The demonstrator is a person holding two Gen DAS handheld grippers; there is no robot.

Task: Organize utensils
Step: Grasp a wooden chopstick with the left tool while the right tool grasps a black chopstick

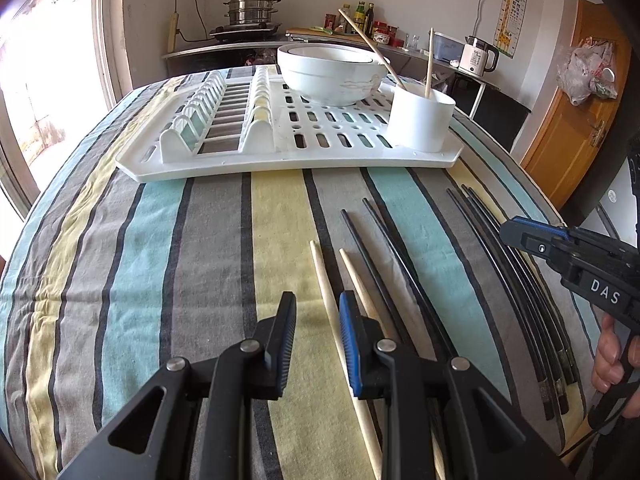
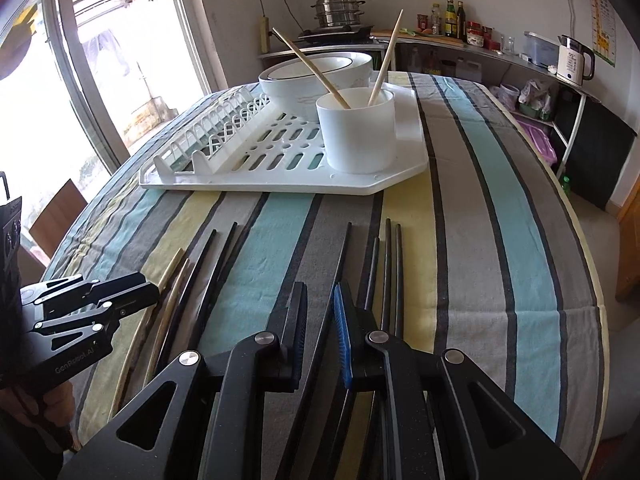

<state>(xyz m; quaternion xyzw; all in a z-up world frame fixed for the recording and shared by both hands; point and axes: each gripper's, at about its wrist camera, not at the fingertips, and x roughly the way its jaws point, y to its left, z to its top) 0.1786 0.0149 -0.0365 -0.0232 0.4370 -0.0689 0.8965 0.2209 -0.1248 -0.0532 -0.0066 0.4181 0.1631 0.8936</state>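
Two wooden chopsticks (image 1: 322, 272) and several black chopsticks (image 1: 380, 268) lie side by side on the striped tablecloth. My left gripper (image 1: 318, 312) hovers over the wooden pair, jaws a little apart, with one wooden stick running under the gap. My right gripper (image 2: 320, 304) hangs low over a black chopstick (image 2: 344, 252) that passes beneath its narrow gap; the pads do not press it. More black chopsticks (image 2: 392, 264) lie just to its right. A white cup (image 1: 420, 120) on the dish rack (image 1: 280, 156) holds two wooden chopsticks.
Stacked white bowls (image 1: 332, 76) sit on the rack behind the cup. The table's right edge (image 2: 592, 264) drops off toward shelves. A kitchen counter with a steamer pot (image 1: 252, 10), bottles and a kettle (image 1: 478, 56) stands behind. A large window is at the left.
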